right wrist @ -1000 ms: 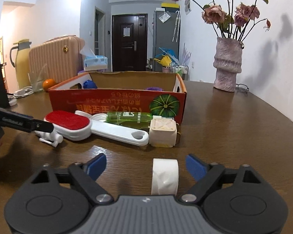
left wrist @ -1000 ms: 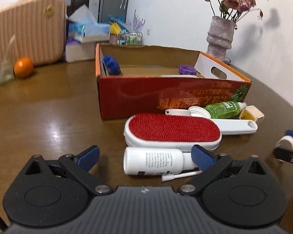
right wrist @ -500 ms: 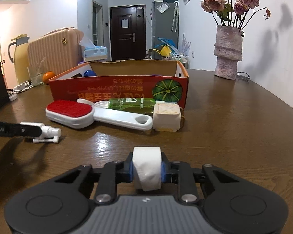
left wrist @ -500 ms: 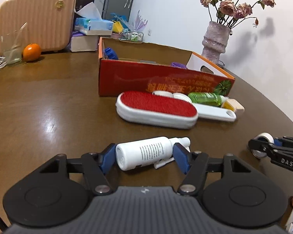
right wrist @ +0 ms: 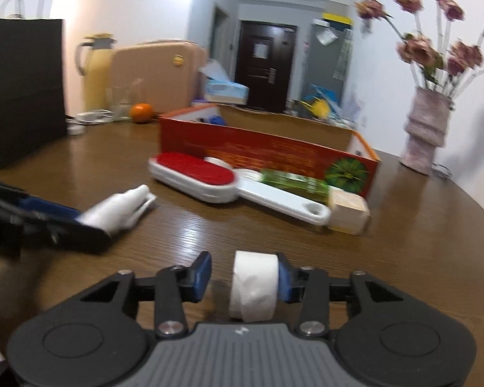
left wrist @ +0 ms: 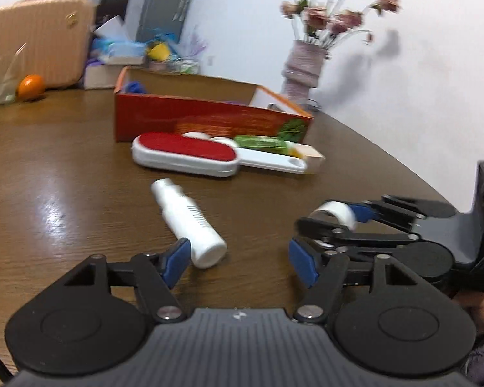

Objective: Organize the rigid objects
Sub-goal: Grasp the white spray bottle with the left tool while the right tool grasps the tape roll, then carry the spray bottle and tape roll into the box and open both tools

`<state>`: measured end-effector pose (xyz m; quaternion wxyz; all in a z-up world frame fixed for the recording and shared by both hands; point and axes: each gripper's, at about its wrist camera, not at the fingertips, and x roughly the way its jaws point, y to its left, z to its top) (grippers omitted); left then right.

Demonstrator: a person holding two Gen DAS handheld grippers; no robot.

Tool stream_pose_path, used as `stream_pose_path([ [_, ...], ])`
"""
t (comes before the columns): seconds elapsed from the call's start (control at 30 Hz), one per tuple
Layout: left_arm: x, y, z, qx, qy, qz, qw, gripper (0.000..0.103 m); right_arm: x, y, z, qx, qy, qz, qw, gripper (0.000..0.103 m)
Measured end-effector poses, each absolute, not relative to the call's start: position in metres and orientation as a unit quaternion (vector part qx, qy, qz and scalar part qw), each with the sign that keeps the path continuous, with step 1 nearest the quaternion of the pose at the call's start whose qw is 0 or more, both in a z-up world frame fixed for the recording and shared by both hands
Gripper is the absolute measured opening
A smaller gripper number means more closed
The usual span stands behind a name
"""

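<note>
Left wrist view showed the left gripper (left wrist: pixel 238 262) wide apart, white bottle (left wrist: pixel 190 222) loose at 11 o'clock, right gripper (right wrist: pixel 242 277) parted beside the tape roll (right wrist: pixel 254 285), box (left wrist: pixel 209 119) mostly unfilled.

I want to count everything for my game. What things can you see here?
Table: 1, brown, under everything
Box: 1, red, mid-table
Brush: 1, red and white, before box
Bottle: 1, green, beside box
Spray bottle: 1, white, lying by left gripper
Tape roll: 1, white, between right gripper's fingers
Orange: 1, orange, far left
Vase: 1, pinkish, behind box
Left gripper: 1, black-blue, open
Right gripper: 1, black-blue, open
</note>
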<state>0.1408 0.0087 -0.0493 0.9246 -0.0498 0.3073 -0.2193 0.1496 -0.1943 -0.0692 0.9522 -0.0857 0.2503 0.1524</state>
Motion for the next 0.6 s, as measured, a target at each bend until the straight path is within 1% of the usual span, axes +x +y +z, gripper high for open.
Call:
stream_pose_path([
  [0.1, 0.144, 0.003, -0.047, -0.023, 0.299, -0.189, 0.935, 0.082, 0.142, -0.192, -0.067, -0.087, 0.243, 0.165, 0.952, 0.043],
  [0.2, 0.160, -0.003, -0.054, -0.009, 0.311, -0.146, 0.939, 0.083, 0.137, -0.196, -0.065, -0.085, 0.237, 0.160, 0.955, 0.047],
  [0.33, 0.179, -0.003, -0.064, -0.032, 0.323, -0.130, 0.937, 0.083, 0.129, -0.196, -0.063, -0.094, 0.229, 0.159, 0.956, 0.047],
  [0.37, 0.182, -0.003, -0.065, -0.036, 0.326, -0.128, 0.936, 0.079, 0.125, -0.195, -0.063, -0.098, 0.224, 0.167, 0.955, 0.047],
  [0.43, 0.184, -0.003, -0.066, -0.039, 0.325, -0.131, 0.936, 0.066, 0.120, -0.192, -0.062, -0.100, 0.215, 0.183, 0.954, 0.045],
  [0.47, 0.185, -0.003, -0.067, -0.035, 0.326, -0.132, 0.935, 0.055, 0.117, -0.192, -0.061, -0.096, 0.207, 0.187, 0.955, 0.044],
  [0.5, 0.183, -0.004, -0.067, -0.028, 0.325, -0.131, 0.936, 0.042, 0.116, -0.192, -0.060, -0.089, 0.203, 0.191, 0.956, 0.037],
  [0.53, 0.181, -0.004, -0.067, -0.018, 0.324, -0.130, 0.937, 0.038, 0.116, -0.192, -0.060, -0.081, 0.202, 0.195, 0.956, 0.031],
  [0.57, 0.179, -0.003, -0.066, -0.015, 0.325, -0.129, 0.937, 0.031, 0.118, -0.192, -0.061, -0.077, 0.208, 0.196, 0.955, 0.023],
  [0.6, 0.177, 0.000, -0.066, -0.015, 0.326, -0.128, 0.937, 0.029, 0.118, -0.190, -0.061, -0.078, 0.211, 0.197, 0.954, 0.023],
])
